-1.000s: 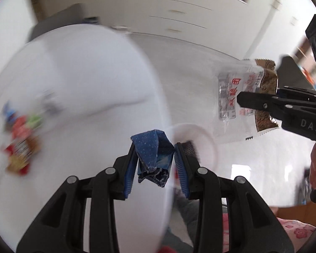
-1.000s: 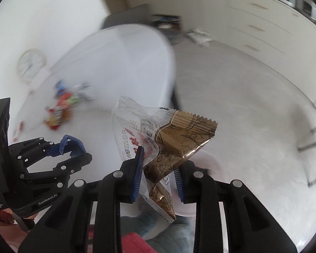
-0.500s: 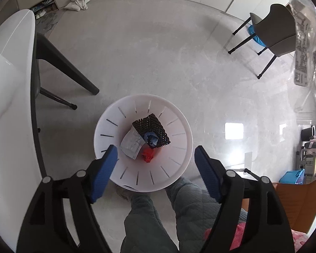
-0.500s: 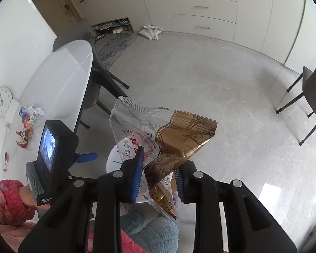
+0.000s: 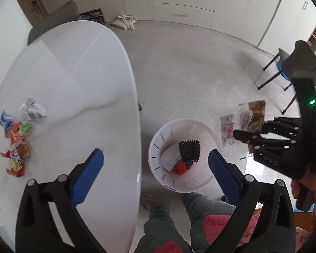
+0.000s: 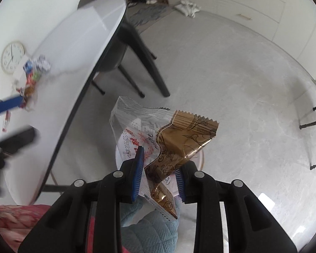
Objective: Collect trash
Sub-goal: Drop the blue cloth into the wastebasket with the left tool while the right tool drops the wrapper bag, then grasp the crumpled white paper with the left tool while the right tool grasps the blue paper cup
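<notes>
My left gripper [image 5: 155, 162] is open and empty, above the table edge and the white trash bin [image 5: 208, 181]. The bin stands on the floor and holds several wrappers, one dark and one red. My right gripper [image 6: 159, 168] is shut on a clear and gold snack wrapper [image 6: 166, 137]; it also shows in the left wrist view [image 5: 248, 136], to the right of the bin, with the wrapper [image 5: 242, 122] just beyond the bin's right rim. A pile of coloured wrappers [image 5: 19, 135] and a crumpled white paper [image 5: 32, 110] lie on the white table [image 5: 73, 80].
A person's legs [image 5: 179, 221] are below the bin. A dark chair [image 6: 124, 48] stands under the table's far side. Another chair [image 5: 284, 73] is at the right. White cabinets [image 5: 183, 0] line the far wall. A cloth bag [image 5: 124, 22] lies on the floor.
My left gripper opened and dropped the blue wrapper into the bin, then swung back up toward the table. My right gripper still holds its wrapper and has moved beside the bin.
</notes>
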{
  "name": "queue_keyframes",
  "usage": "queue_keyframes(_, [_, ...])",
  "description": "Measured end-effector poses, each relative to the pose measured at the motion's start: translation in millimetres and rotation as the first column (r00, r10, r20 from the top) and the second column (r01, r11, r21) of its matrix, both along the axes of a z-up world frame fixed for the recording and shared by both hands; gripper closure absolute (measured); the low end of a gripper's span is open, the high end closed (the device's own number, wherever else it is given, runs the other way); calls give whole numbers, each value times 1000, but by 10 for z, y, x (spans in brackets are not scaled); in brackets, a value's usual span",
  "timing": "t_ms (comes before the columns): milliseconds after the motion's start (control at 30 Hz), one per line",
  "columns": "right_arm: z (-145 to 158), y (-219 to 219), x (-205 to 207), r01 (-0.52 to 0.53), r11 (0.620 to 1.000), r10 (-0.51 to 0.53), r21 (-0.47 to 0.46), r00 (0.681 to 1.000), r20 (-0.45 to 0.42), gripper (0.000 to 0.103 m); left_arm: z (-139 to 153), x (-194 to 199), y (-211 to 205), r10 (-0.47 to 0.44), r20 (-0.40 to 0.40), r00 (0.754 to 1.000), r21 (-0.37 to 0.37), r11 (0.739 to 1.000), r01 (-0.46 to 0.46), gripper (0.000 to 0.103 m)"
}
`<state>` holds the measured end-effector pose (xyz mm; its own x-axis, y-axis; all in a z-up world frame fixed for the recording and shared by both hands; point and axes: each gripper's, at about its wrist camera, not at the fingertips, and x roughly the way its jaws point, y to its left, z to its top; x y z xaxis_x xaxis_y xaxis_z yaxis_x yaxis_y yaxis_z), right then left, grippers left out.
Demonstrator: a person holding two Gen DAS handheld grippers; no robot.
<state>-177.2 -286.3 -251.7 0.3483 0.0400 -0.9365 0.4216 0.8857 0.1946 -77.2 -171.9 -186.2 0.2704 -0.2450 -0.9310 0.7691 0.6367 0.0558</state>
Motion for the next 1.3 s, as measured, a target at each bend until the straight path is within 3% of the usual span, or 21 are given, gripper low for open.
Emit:
queue_keyframes(33, [-97,62,81,-13,1000,13,5,1000,-16,68,44,46,78,20,8,1000,-8,1000,-20,8])
queue_keyframes(100, [-234,167,193,-31,999,31,10,999,-40,39,101,97,194,52,24,998,-15,999,-52,8])
queue_keyframes(167, [-332,279,301,-51,999,50,-7,996,-71,30,133,164,318,83,36,996,-16,996,-82,8])
queue_keyframes(300, [-347,386,472,-102,995,99,-17,989,-109,25,161,317,528,144,41,989,-25,989,-143,8])
queue_keyframes(433, [34,386,604,-97,994,95,-50,995,-41,17,228,442,685,202,44,978,-46,979,-200,8])
queue_keyframes(600, [747,458,842,-90,990,100,-106,990,94,7,264,631,907,277,45,960,-63,960,-274,8])
queue_keyframes(733, [1167,604,1027,-117,983,141,-140,974,177,3,278,792,1169,350,48,935,-70,935,-347,8])
queue_keyframes(900, [1334,834,1240,-169,977,192,-126,961,198,3,235,1069,1613,470,39,882,-71,881,-467,8])
queue_keyframes(1067, [1283,1114,1394,-225,969,241,-104,954,179,3,121,1466,2201,633,-11,774,-64,772,-632,8])
queue_keyframes(1133, [1270,1245,1452,-246,964,261,-102,950,172,3,115,1586,2371,670,-17,742,-73,740,-669,8])
queue_keyframes(1200, [1253,1349,1486,-265,959,279,-104,946,166,3,132,1700,2469,678,-19,735,-88,731,-677,8])
queue_keyframes(1300, [1240,1462,1545,-282,954,297,-105,941,161,3,149,1841,2416,646,-15,764,-105,758,-643,8])
